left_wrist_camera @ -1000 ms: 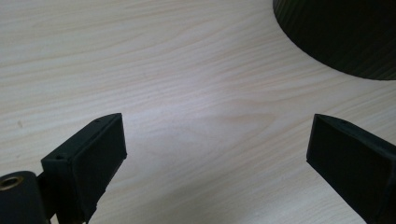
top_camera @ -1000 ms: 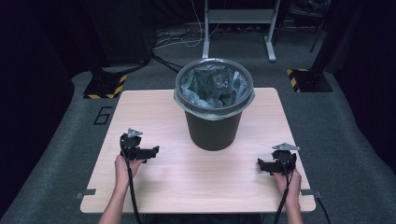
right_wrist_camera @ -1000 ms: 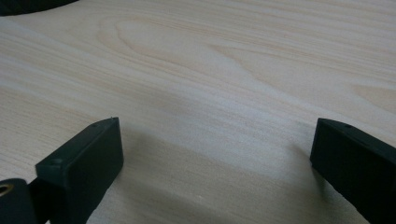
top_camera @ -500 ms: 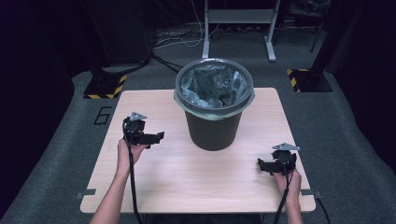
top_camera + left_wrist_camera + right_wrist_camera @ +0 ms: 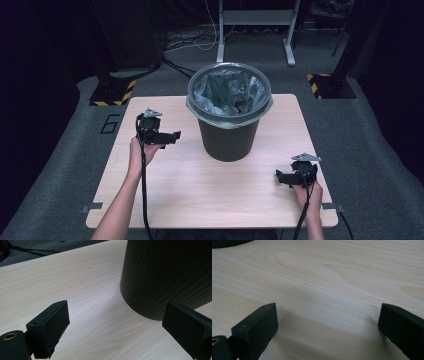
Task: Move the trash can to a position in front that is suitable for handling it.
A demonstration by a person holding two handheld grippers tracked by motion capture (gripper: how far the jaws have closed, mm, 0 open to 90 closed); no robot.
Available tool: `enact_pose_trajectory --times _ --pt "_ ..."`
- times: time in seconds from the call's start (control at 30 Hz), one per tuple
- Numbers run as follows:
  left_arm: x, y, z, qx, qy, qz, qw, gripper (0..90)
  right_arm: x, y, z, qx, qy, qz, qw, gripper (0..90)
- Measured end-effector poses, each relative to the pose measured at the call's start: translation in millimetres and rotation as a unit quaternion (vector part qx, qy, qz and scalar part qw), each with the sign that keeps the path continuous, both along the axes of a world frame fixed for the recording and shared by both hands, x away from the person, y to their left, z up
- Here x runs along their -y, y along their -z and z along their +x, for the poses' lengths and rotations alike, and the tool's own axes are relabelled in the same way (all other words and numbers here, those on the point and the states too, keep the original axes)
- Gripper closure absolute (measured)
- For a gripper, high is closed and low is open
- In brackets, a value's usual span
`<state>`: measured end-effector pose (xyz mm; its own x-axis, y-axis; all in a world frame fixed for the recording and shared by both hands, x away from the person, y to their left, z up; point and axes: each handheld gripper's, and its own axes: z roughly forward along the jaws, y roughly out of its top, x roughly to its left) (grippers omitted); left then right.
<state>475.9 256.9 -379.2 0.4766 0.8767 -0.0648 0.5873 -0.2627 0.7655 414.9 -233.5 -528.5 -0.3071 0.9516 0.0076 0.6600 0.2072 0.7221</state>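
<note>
Left claw (image 5: pixel 172 135), jaws spread wide, hovers just left of the dark ribbed round plastic bin (image 5: pixel 229 135), lined with a crinkled grey bag (image 5: pixel 227 92), standing mid-way across the pale wooden table (image 5: pixel 200 185). Right claw (image 5: pixel 280 176), jaws likewise spread, rests low near the table's right front, well apart from the bin. A sound approach probably brings both claws level toward opposite walls, steadying the bin against tipping.

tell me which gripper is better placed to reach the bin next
Left. The left gripper sits close beside the bin, jaws open and facing its wall. The right gripper rests farther off.
</note>
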Motion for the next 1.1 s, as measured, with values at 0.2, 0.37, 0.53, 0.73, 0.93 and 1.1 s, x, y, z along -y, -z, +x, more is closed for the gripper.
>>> enact_pose_trajectory --times 0.2,0.37,0.53,0.73,0.93,1.1 --pt "1.5 -11.9 4.1 0.003 0.003 -0.008 1.0 8.7 -0.1 0.0 0.0 0.0 0.0 0.0 1.0 2.0" --pt "3.2 -18.4 6.8 0.006 0.006 -0.009 0.9999 8.6 -0.1 0.0 -0.1 0.0 0.0 0.0 1.0 2.0" --pt "7.5 -23.9 11.5 0.008 0.013 -0.014 0.9998 8.7 -0.1 0.0 -0.1 0.0 0.0 0.0 1.0 2.1" --pt "10.0 -28.9 14.7 0.009 0.014 -0.016 0.9997 8.7 -0.1 0.0 0.0 0.0 0.0 0.0 1.0 2.1" --pt "10.6 -33.5 16.5 0.009 0.016 -0.016 0.9997 9.0 -0.1 0.0 0.0 0.0 0.0 0.0 1.0 2.1" --pt "10.5 -39.1 17.6 0.011 0.017 -0.021 0.9996 9.1 -0.1 0.0 0.0 0.0 0.0 0.0 1.0 2.1"
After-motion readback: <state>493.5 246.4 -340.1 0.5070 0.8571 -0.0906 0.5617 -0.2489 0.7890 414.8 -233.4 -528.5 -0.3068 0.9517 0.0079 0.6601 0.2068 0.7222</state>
